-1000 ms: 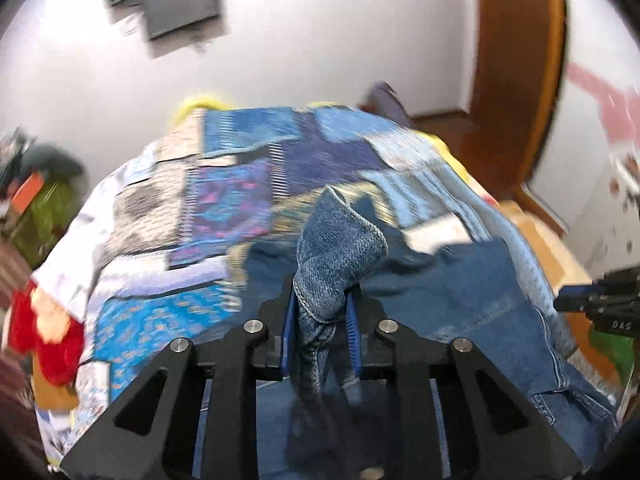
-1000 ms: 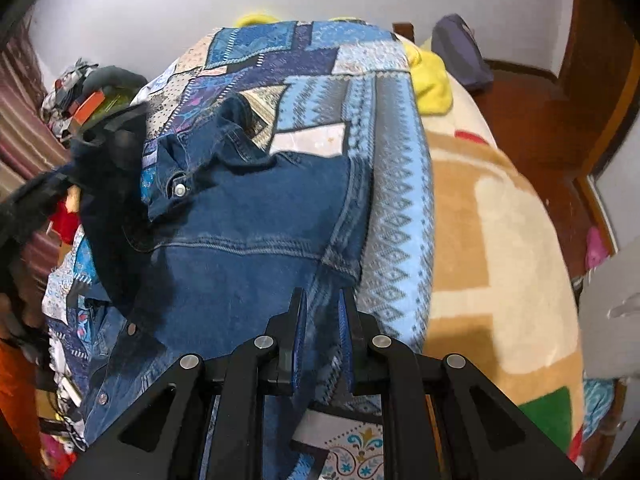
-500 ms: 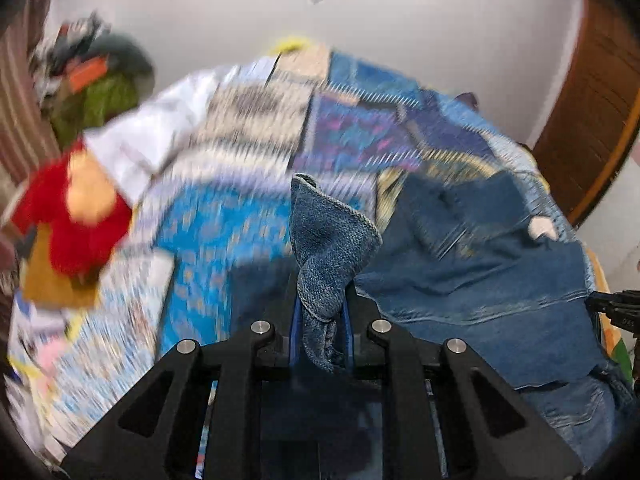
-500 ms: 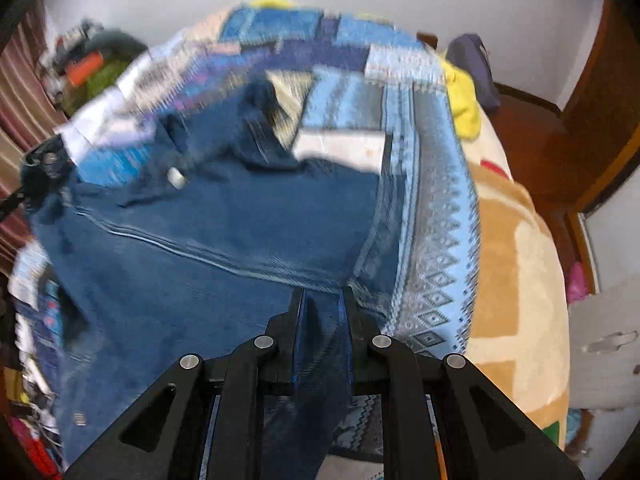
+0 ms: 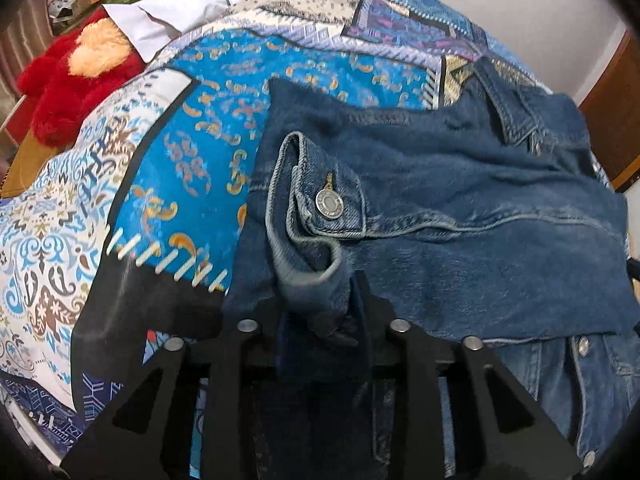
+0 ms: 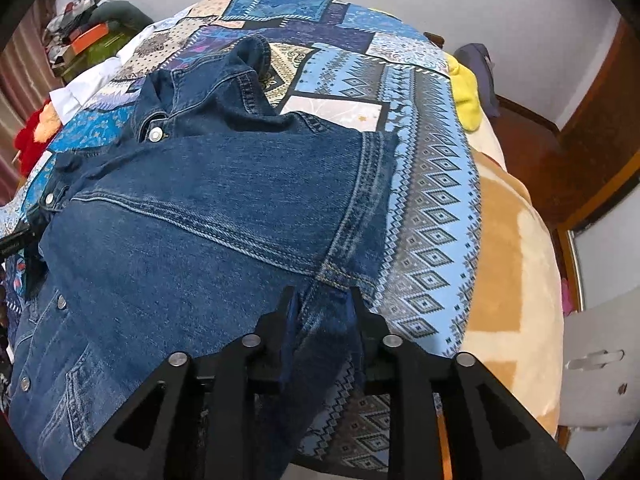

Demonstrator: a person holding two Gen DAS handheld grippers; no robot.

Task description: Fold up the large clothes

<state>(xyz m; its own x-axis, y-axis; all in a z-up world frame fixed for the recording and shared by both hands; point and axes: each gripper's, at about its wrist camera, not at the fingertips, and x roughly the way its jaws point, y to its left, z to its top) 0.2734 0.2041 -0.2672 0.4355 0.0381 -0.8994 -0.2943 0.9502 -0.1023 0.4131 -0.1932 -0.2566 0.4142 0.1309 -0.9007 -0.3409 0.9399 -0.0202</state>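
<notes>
Nearest the left camera, left tongs are opening; the jacket cuff with its metal snap sits between the fingers, slack, no longer pinched tight. A second ago that cuff stood bunched upright in shut tongs above the bed; now it lies down on the jacket body.

Right tongs same story: opening, with a strip of denim hem between the fingers, which were clamped on it a moment back. Cloth looks loose there, pads not pressing as far as I can tell.

Denim jacket lies on the patchwork quilt, back panel up. Sleeve is folded across the body, cuff end landing on the left tongs' side. Just beyond the cuff the body panel lies fairly flat, with the collar at the far end of the jacket. The sleeve's former spot beside the jacket is now bare quilt.

Read: sleeve fold is laid and both sides are releasing. Likely next is the other sleeve or a body fold; fold is a bit rumpled near the cuff.

Beyond the jacket: white shirt and red plush toy on the quilt's far-left edge, yellow cloth far right, then wall.
</notes>
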